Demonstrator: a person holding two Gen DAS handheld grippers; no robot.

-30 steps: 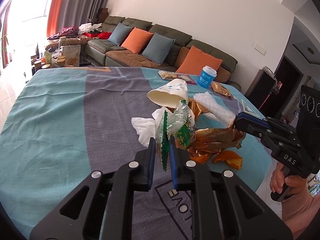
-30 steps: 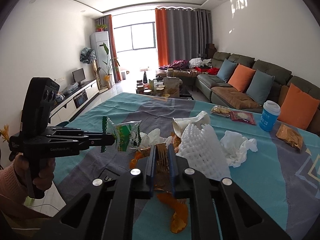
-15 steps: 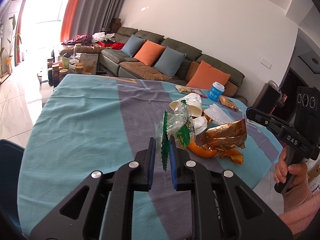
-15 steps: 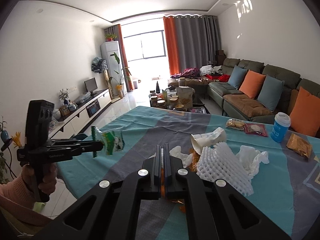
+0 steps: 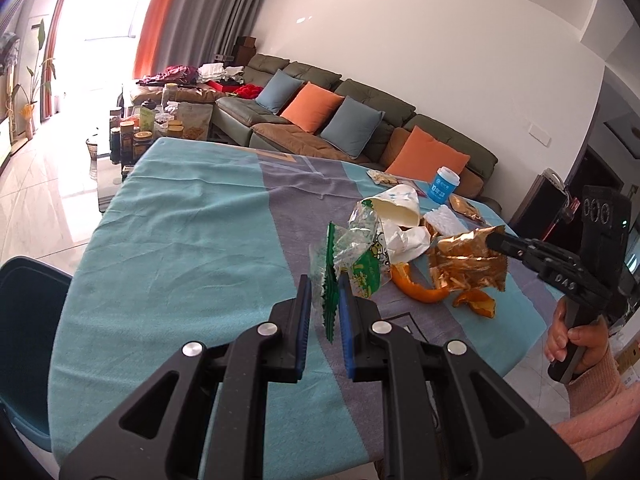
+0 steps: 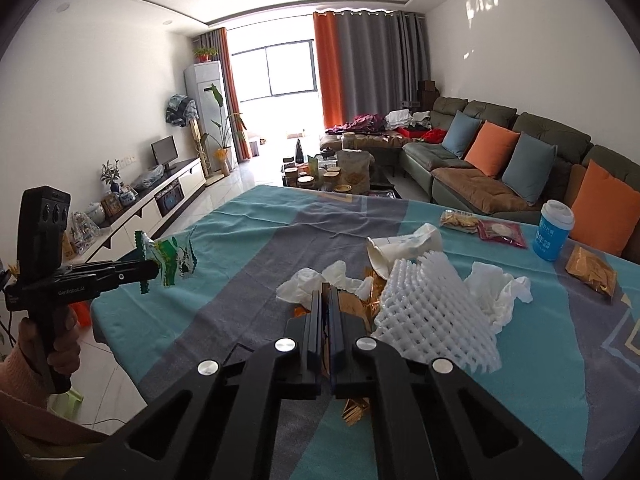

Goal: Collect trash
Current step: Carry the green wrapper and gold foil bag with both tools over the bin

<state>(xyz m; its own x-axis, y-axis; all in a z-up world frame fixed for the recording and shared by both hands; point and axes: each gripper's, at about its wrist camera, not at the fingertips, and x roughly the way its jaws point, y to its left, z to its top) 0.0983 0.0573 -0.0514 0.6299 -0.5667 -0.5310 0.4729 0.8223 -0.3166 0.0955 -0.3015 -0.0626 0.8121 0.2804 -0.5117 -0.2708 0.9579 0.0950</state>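
Your left gripper point(image 5: 324, 312) pinches a crumpled green-and-clear wrapper point(image 5: 352, 256) above the table's near edge; your right gripper point(image 6: 329, 322) clamps a creased gold wrapper point(image 5: 466, 262). Orange peel point(image 5: 418, 290), tissue point(image 6: 500, 290) and white foam netting point(image 6: 432, 316) lie on the tablecloth point(image 5: 180, 240) beneath.

Cloth point(image 6: 248, 264) on table's left half bare, free passage; right half blocked by foam net point(image 6: 432, 320), tissues point(image 6: 500, 288), crushed cup point(image 6: 404, 246), far blue cup point(image 6: 554, 236).

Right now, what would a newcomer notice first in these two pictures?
Probably the two tongs held up over the table, each pinching a wrapper: the left tongs a green-and-clear wrapper, the right tongs a crumpled gold wrapper. Next, the trash below: white foam net and orange peel.
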